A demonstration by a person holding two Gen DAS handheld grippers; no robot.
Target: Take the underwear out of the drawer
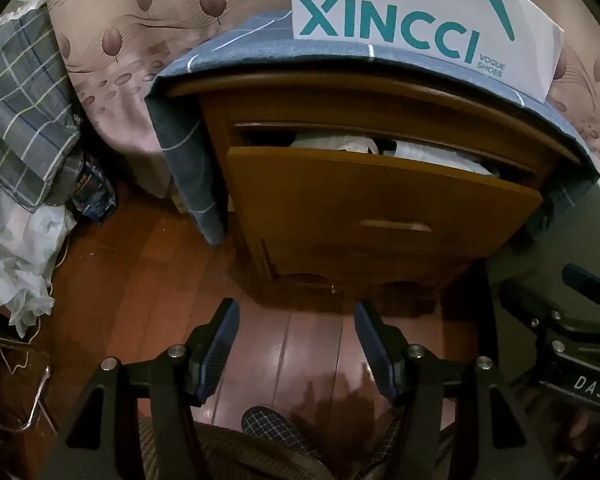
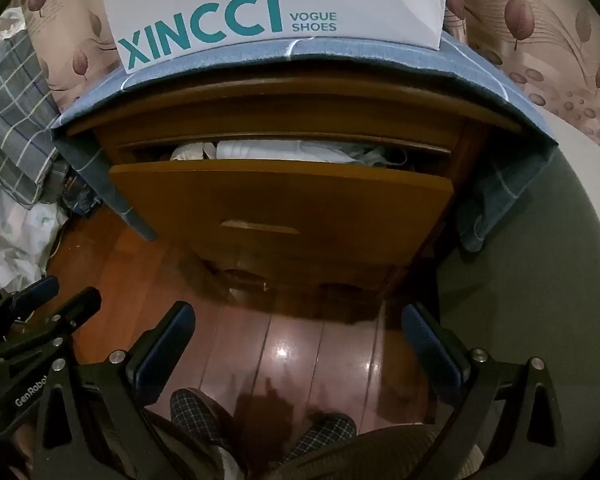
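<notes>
A wooden nightstand's top drawer [image 1: 384, 200] [image 2: 280, 200] stands pulled part way out. White and pale folded garments [image 1: 352, 145] [image 2: 284, 148] show in the gap above its front panel; I cannot tell which are underwear. My left gripper [image 1: 296, 320] is open and empty, held above the floor in front of the drawer. My right gripper [image 2: 298, 324] is open and empty, also low in front of the drawer. Each gripper shows at the edge of the other's view: the right one [image 1: 580, 320], the left one [image 2: 32, 312].
A white XINCCI shoe box [image 1: 420, 20] [image 2: 276, 4] sits on a blue checked cloth [image 1: 228, 44] over the nightstand. Plaid bedding [image 1: 20, 112] and plastic bags [image 1: 16, 248] lie left. A green bed edge [image 2: 540, 260] is right. My slippered feet [image 2: 196, 412] stand on the wood floor [image 1: 140, 280].
</notes>
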